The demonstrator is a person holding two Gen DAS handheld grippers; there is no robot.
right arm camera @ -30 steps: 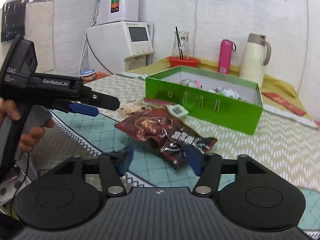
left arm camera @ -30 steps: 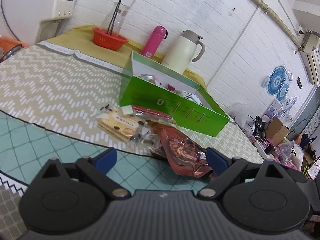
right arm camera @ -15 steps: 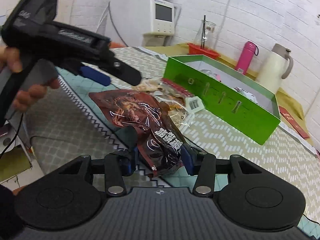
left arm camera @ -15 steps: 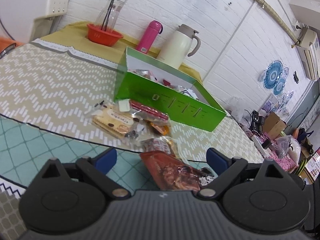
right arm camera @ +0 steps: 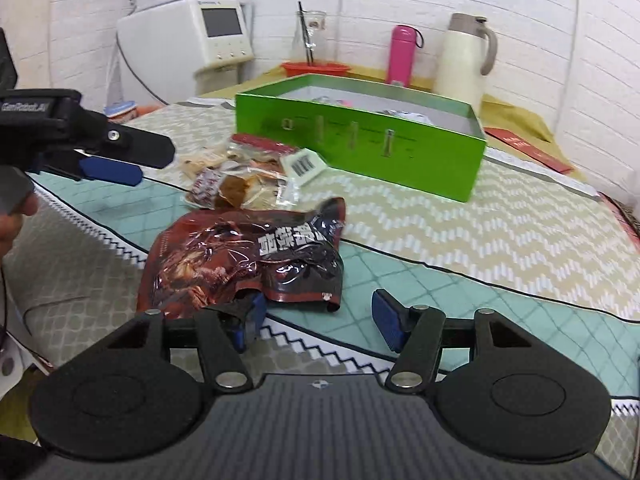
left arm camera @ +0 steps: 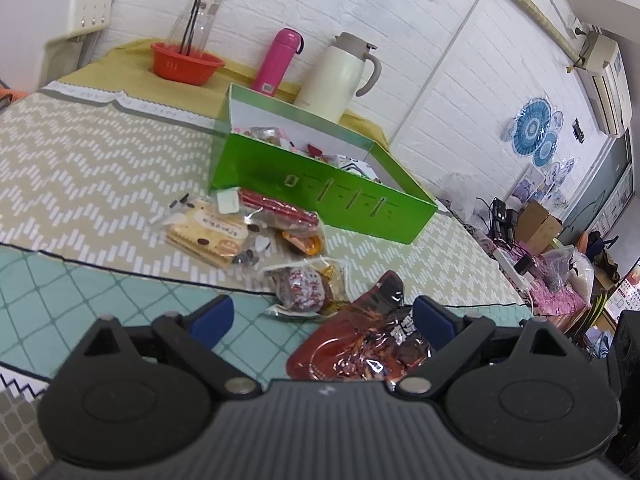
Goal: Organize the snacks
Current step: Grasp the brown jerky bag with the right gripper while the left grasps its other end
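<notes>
Red-brown snack bag (right arm camera: 248, 258) now lies released before the parted right gripper (right arm camera: 316, 318)

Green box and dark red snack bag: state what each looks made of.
Green box: seemingly glossy coated cardboard, with thin straight walls, a white inside and a soft sheen. Dark red snack bag: likely plastic or foil film, crinkled, with sharp glare spots.

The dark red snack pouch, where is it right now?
In the right wrist view the dark red snack pouch lies flat on the teal mat, just ahead of the open right claw and nearer than the green box.
</notes>
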